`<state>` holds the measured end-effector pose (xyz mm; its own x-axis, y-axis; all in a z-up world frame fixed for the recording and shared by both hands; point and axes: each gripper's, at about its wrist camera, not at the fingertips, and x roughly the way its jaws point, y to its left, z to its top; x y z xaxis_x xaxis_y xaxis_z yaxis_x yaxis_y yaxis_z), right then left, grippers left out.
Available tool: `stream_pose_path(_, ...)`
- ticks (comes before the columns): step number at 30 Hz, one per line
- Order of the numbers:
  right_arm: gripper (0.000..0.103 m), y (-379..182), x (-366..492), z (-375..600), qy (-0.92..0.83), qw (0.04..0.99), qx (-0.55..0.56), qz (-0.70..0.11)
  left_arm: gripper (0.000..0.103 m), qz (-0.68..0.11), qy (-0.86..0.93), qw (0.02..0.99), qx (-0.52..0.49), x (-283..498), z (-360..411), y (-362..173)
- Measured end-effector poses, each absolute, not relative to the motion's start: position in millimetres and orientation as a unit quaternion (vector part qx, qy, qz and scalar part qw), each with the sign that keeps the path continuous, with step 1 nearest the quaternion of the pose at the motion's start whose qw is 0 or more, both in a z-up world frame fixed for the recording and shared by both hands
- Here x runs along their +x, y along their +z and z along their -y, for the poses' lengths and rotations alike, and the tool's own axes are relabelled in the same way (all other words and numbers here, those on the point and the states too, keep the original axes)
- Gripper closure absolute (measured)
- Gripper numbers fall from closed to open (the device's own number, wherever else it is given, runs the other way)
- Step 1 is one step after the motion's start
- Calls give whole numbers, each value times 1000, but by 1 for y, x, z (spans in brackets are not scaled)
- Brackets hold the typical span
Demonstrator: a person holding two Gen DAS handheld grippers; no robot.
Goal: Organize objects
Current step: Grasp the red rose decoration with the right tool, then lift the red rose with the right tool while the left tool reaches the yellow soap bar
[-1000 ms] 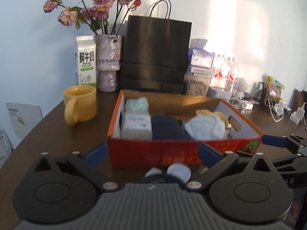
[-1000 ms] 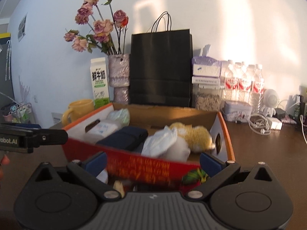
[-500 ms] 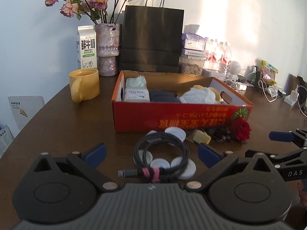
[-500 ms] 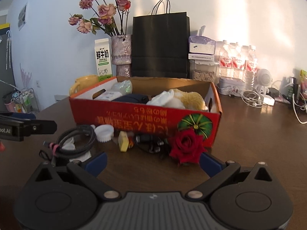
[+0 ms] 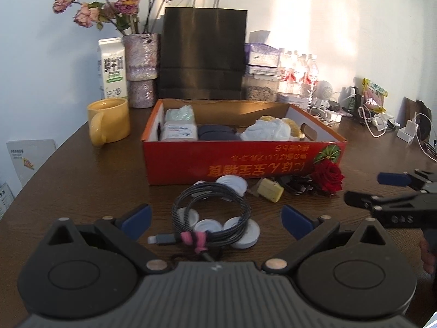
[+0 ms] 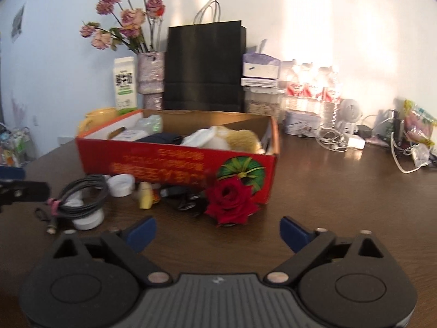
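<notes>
Nearest, low in frame, left tool [image 5: 215, 217] spread wide and empty over a coiled cable [image 5: 211, 213] amid white lids [image 5: 245, 233], right tool [image 6: 217, 229] wide, just closing slightly, empty before a red rose [image 6: 230, 201], beyond on the worktop [image 5: 82, 169] a red box [image 5: 243, 161] mid-frame.

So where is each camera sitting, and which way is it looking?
Left wrist: on the left gripper, looking forward and down at the coiled cable; its open fingers and the other gripper show.
Right wrist: on the right gripper, facing the red rose; its open fingers, just narrowing, hold nothing.
Shared: the red box, black bag, and dried flowers.
</notes>
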<state>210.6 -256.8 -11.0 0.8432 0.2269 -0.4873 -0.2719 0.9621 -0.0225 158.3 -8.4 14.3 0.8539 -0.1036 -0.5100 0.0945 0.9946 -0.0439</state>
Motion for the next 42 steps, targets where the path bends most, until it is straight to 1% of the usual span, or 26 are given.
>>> stream_pose_path(3,19,-9,224,260,125,959,-51,-251,0,-262,-60,963,-5,163,19,16)
stream_pose_path(6,29,-10,237,261,129,957,-50,-255,0,-261,-67,963,-2,167,28,17)
stream_pose_path(8,37,-11,248,261,137,954,-45,-263,0,-261,-70,963,0,170,32,17)
stream_pose_path(10,41,-13,260,260,145,951,-35,-270,0,-263,-72,962,2,172,36,16)
stream_pose_path(12,43,-17,270,258,151,949,-29,-275,0,-266,-72,961,5,175,38,14)
stream_pose_path(15,54,-24,284,254,151,946,-23,-287,0,-271,-72,960,6,180,40,13)
stream_pose_path(18,58,-28,285,256,154,946,-9,-284,0,-273,-72,959,9,184,42,12)
stream_pose_path(20,64,-27,283,257,159,948,-4,-277,0,-275,-72,959,9,188,44,11)
stream_pose_path(23,68,-27,280,257,162,950,-6,-266,0,-277,-72,958,10,191,47,9)
stream_pose_path(29,72,-20,265,258,163,960,-9,-227,0,-286,-73,955,14,197,50,4)
stream_pose_path(35,72,-9,246,265,149,973,-3,-179,0,-287,-73,955,22,204,54,2)
stream_pose_path(41,72,-6,238,276,140,976,14,-167,0,-278,-88,955,51,218,68,0)
stream_pose_path(42,72,-6,238,277,140,976,15,-166,5,-276,-93,955,63,221,72,-1)
